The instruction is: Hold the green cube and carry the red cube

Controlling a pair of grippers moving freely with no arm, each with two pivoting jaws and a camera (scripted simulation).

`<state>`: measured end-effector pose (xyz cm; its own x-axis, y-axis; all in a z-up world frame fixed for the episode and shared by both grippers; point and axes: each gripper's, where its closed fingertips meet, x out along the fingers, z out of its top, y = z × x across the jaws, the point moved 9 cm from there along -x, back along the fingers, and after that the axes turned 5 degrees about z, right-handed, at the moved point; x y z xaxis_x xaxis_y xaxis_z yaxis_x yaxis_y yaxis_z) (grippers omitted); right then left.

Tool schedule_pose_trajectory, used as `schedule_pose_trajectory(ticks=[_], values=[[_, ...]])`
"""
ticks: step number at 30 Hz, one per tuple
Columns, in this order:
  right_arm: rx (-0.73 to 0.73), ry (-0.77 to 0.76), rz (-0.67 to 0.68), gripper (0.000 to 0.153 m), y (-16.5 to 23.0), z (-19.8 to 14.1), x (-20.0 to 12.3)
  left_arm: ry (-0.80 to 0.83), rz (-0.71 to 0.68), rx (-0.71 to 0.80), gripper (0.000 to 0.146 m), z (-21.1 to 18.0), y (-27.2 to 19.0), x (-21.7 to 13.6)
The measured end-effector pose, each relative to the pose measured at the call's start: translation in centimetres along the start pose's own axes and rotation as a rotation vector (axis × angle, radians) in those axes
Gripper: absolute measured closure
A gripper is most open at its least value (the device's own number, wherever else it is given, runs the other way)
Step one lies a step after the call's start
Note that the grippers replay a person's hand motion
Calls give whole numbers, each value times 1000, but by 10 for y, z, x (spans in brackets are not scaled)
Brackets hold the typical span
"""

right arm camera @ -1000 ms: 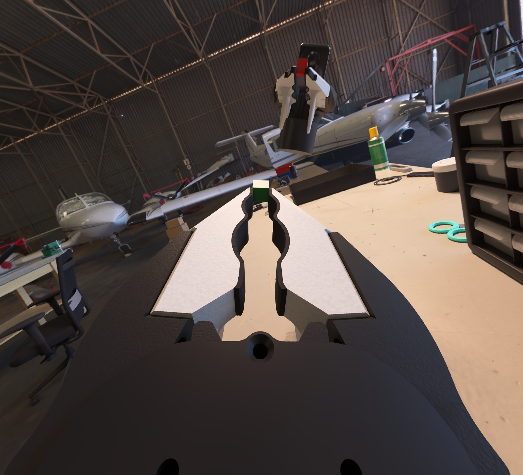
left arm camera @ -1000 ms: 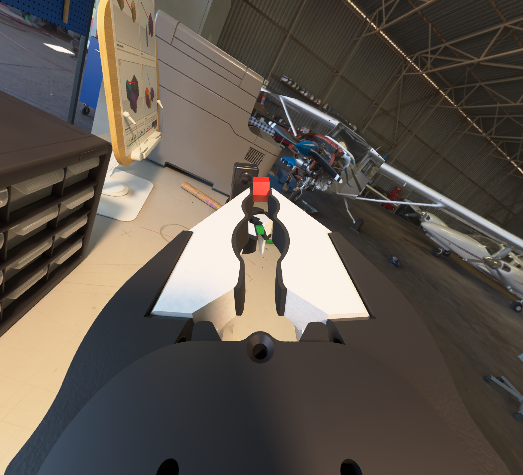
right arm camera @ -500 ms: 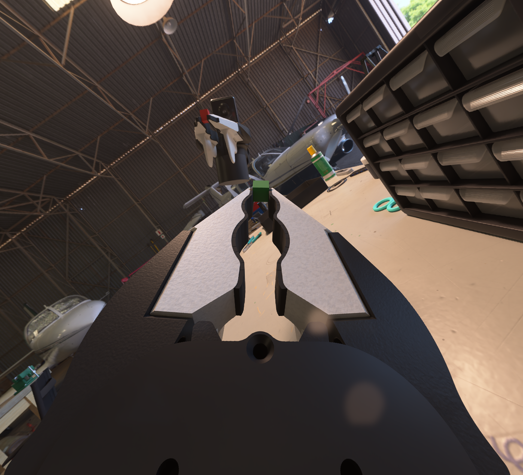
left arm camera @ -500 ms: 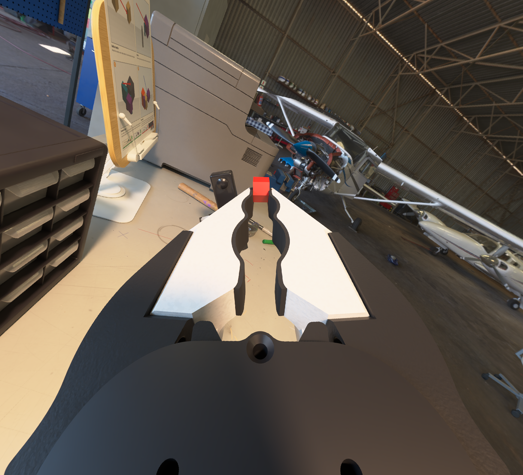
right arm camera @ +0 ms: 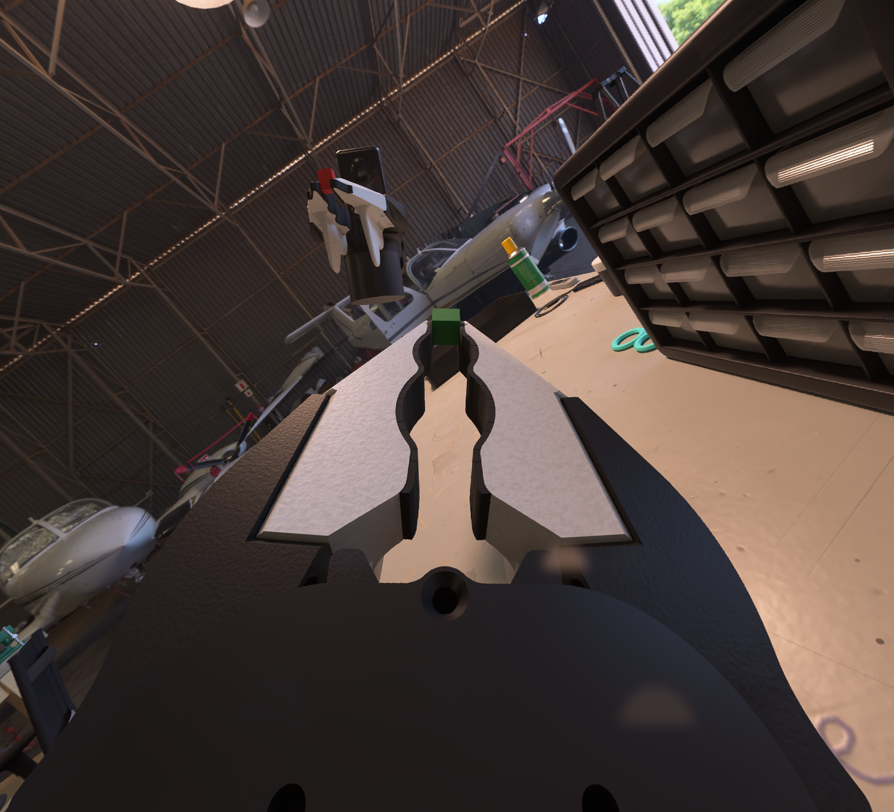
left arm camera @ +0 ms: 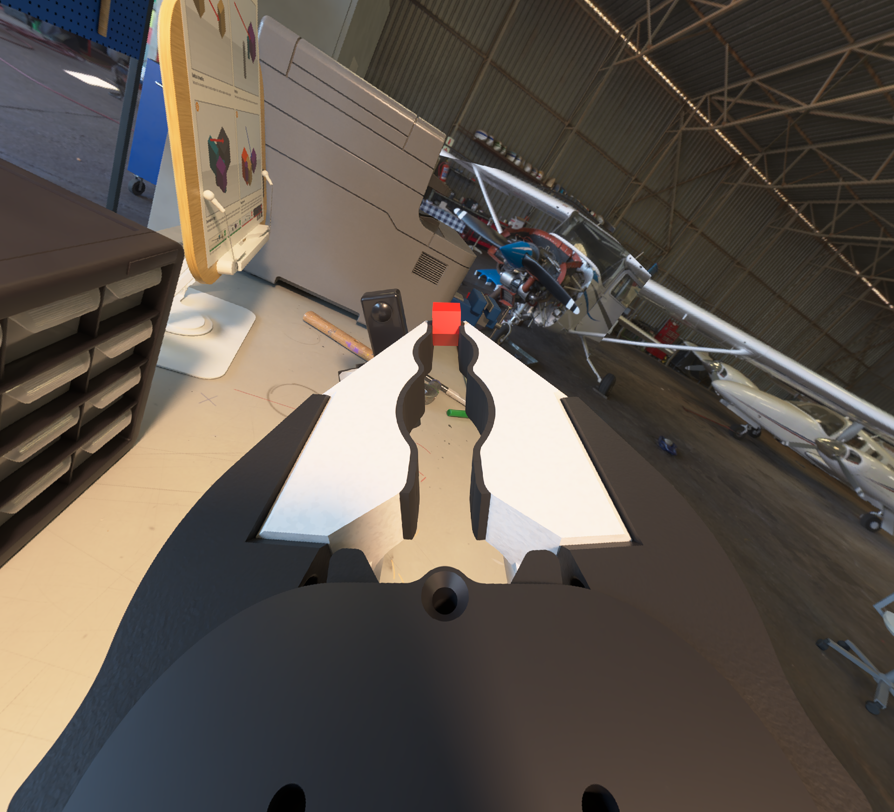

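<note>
Since half a second ago the right gripper [right arm camera: 445,334] has tilted slightly further up toward the roof, and the left gripper [left arm camera: 445,327] has drifted little. The small red cube [left arm camera: 445,323] sits pinched between the left fingertips, above the pale workbench [left arm camera: 145,498]. The small green cube [right arm camera: 445,327] is clamped at the right tips. The dark drawer cabinet [right arm camera: 754,227] stands close on the right.

Cubes: both raised off the table.
Small solid red cube [left arm camera: 445,323] sits pinched at fingertips; small solid green cube [right arm camera: 445,326] likewise.
</note>
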<state>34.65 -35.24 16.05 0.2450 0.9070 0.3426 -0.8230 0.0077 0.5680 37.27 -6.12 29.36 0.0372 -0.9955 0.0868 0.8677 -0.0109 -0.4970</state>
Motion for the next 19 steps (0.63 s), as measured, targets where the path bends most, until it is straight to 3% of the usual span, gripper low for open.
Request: schedule_pose_trajectory(ticks=[19], values=[[-17,-14,-12,144,-1,1,-1,8,-3,-4,137,-1,0,2]])
